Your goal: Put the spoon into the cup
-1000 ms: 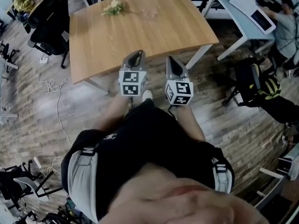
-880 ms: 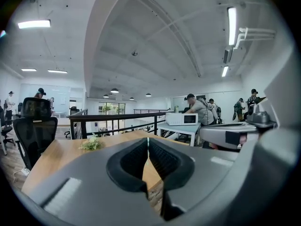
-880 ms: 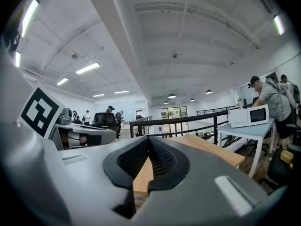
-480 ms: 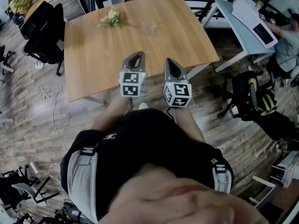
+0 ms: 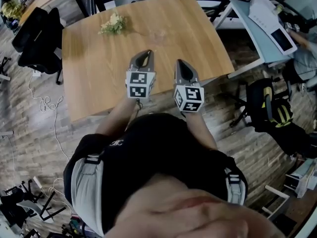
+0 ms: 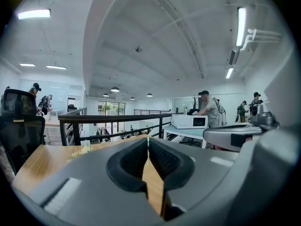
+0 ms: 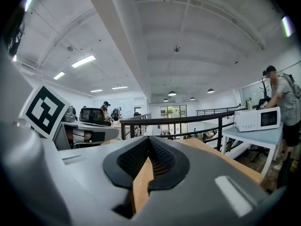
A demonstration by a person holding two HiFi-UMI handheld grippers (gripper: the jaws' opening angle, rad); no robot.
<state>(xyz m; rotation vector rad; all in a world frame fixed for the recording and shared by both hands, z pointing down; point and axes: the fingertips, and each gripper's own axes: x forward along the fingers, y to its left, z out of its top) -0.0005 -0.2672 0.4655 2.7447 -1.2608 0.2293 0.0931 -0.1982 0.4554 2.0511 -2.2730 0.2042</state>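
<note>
On the wooden table [image 5: 99, 78] a small clear cup [image 5: 158, 34] stands toward the far side in the head view. I cannot make out a spoon in any view. My left gripper [image 5: 143, 58] and right gripper [image 5: 182, 67] hover side by side over the table's near part, well short of the cup. Both are shut and hold nothing. In the left gripper view the left gripper [image 6: 148, 143] has its jaws pressed together, with only the tabletop showing beyond them. The right gripper [image 7: 149, 144] looks the same in its own view.
A small bunch of flowers [image 5: 113, 24] lies at the table's far left. A black chair [image 5: 35, 33] stands to the left. A light-blue desk [image 5: 257, 31] with a white appliance [image 5: 271, 21] is at the right, with a black bag [image 5: 270, 105] beside it. A black railing [image 6: 108, 121] runs behind the table.
The person has stepped closer to the table. Both grippers, a second ago over the floor at the table's near edge, now hang over the tabletop. Both stay shut.
</note>
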